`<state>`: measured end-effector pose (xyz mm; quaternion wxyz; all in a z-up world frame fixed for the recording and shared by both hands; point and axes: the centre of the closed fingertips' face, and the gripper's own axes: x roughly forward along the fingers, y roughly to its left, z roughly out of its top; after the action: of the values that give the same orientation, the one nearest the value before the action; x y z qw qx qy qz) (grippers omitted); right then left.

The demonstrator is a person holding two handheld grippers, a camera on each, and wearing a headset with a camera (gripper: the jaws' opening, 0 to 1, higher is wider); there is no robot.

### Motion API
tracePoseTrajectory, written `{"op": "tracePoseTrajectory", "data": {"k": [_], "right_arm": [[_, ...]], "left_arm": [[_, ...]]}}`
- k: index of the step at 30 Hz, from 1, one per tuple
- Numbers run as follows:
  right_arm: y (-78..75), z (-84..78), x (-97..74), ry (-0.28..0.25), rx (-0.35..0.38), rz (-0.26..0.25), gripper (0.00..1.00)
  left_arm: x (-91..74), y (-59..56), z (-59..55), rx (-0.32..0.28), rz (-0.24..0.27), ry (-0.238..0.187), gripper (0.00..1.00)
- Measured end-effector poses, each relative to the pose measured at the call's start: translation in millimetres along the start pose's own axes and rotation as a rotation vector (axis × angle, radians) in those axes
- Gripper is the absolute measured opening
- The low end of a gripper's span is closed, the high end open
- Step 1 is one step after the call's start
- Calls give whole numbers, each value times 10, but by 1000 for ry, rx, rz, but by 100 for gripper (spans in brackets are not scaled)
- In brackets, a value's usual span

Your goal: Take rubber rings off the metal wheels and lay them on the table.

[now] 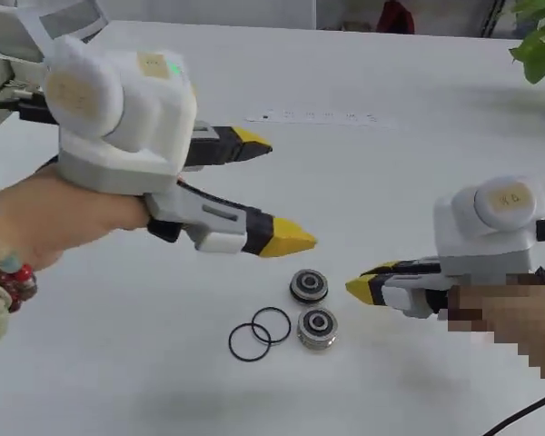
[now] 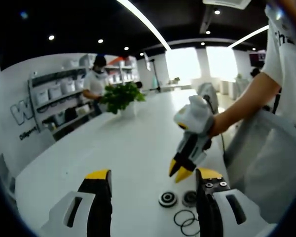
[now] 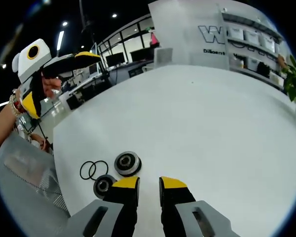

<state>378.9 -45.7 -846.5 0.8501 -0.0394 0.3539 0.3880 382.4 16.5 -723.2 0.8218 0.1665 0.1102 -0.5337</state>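
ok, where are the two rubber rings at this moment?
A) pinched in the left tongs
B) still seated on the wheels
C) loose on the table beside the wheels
C: both rubber rings lie flat on the table, overlapping each other, just beside the two metal wheels.

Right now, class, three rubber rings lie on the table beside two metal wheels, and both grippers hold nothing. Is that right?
No: two rubber rings, not three, lie on the table beside the two metal wheels, as the head view shows. Left gripper and right gripper hold nothing.
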Motion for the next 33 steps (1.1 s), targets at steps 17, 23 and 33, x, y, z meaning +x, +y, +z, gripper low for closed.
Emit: {"op": "tracePoseTrajectory", "data": {"k": [17, 23, 33], "right_arm": [[14, -16, 37, -28, 17, 31, 13], [91, -31, 97, -16, -28, 34, 13], [277, -67, 194, 10, -116, 79, 17]], "left_arm": [[473, -51, -617, -71, 3, 74, 39], [505, -100, -729, -84, -2, 100, 35], [574, -218, -919, -82, -31, 157, 27]]}}
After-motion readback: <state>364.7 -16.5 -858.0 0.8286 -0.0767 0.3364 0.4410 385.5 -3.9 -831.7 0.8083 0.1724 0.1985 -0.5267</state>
